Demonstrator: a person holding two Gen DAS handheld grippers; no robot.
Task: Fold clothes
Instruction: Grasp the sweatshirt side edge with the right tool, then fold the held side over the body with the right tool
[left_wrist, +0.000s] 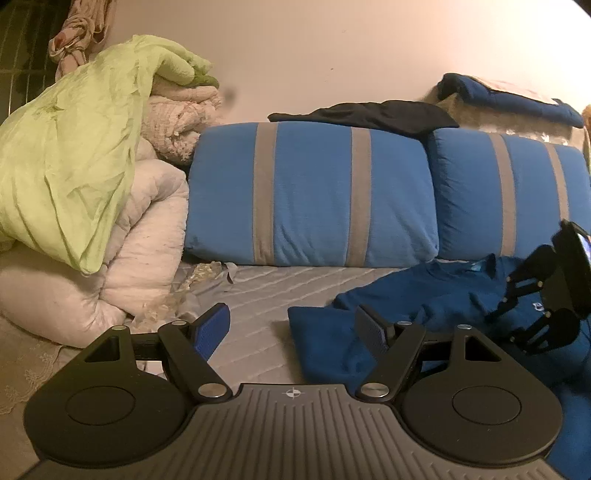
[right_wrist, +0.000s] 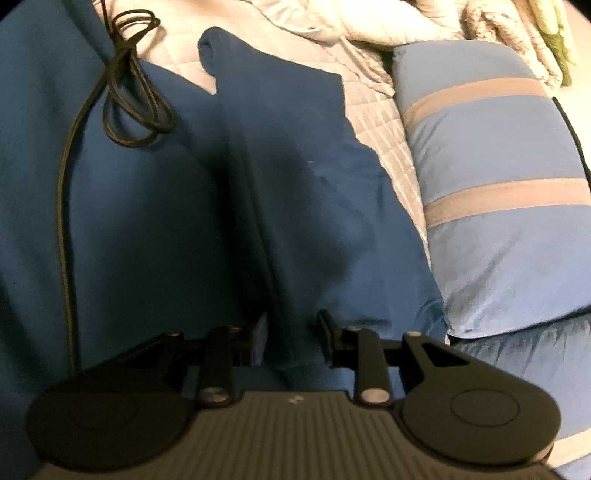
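Observation:
A dark blue shirt (left_wrist: 424, 295) lies crumpled on the grey quilted mattress (left_wrist: 266, 291), right of centre in the left wrist view. My left gripper (left_wrist: 291, 328) is open and empty above the mattress, its right finger over the shirt's sleeve end. In the right wrist view the shirt (right_wrist: 295, 166) fills the middle. My right gripper (right_wrist: 291, 332) sits low on it with a raised fold of the cloth between its parted fingers. The right gripper also shows in the left wrist view (left_wrist: 546, 291), over the shirt at the right edge.
Two blue pillows with grey stripes (left_wrist: 314, 195) stand against the wall. A dark garment (left_wrist: 369, 114) lies on top of them. A pile of green and white bedding (left_wrist: 74, 184) fills the left. A black cord (right_wrist: 129, 88) lies looped on the blue cloth at the left.

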